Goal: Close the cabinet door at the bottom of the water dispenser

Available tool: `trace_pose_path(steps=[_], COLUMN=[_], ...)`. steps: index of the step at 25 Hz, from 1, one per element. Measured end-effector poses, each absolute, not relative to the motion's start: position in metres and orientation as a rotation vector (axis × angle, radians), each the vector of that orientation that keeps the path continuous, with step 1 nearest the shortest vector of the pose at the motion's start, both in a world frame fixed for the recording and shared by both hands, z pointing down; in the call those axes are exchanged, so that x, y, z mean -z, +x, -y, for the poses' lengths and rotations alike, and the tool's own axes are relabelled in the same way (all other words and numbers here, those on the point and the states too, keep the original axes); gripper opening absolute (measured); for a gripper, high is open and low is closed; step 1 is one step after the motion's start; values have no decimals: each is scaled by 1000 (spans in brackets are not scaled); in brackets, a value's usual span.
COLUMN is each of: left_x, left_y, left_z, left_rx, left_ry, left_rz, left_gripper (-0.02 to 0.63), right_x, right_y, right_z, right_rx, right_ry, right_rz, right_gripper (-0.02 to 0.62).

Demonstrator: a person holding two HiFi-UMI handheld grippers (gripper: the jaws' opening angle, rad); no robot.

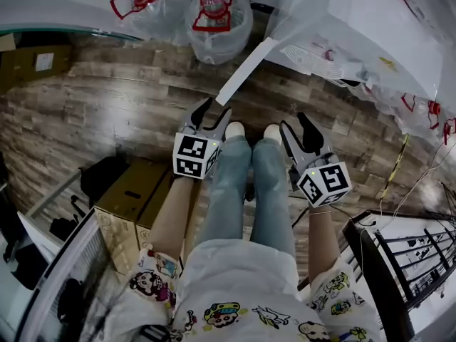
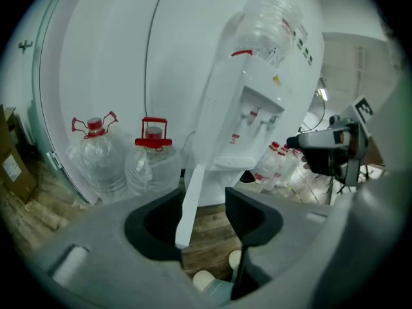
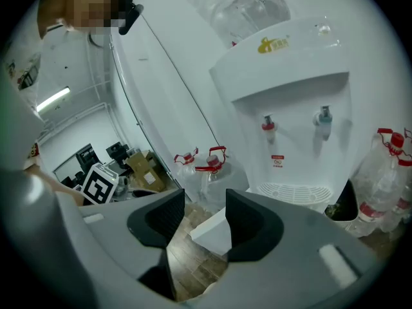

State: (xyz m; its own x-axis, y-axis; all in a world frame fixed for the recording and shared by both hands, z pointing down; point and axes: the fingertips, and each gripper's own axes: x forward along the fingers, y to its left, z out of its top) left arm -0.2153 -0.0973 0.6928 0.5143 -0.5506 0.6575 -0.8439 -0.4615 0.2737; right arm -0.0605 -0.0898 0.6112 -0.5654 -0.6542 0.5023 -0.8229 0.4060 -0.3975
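The cabinet door (image 1: pixel 246 70) stands swung open toward the near side at the foot of the water dispenser (image 1: pixel 377 20). Left tongs (image 1: pixel 216 112) and right tongs (image 1: pixel 296 123) hang low before it, both apart and empty, seemingly ready to push it shut.

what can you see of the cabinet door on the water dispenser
The cabinet door is a thin, flat white panel, plain-faced, plastic or painted metal by its look. It stands swung open from the water dispenser's base, out over the wood floor, seen nearly edge-on as a narrow strip. Nothing touches it: the left gripper and right gripper hang short of it.
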Motion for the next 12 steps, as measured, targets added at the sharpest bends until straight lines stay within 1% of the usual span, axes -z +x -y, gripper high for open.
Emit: trace_pose_path(steps=[7, 12], left_x=[-781, -823], left_y=[-222, -227], left_z=[80, 83], left_rx=[-796, -863], left_ry=[2054, 2019], left_rz=[1061, 1047], left_gripper=[242, 245], right_x=[-651, -670], right_y=[-73, -88], right_z=[92, 89], right_rx=[-912, -934], right_ry=[1243, 1216], right_rz=[2387, 2390], right_gripper=[196, 196])
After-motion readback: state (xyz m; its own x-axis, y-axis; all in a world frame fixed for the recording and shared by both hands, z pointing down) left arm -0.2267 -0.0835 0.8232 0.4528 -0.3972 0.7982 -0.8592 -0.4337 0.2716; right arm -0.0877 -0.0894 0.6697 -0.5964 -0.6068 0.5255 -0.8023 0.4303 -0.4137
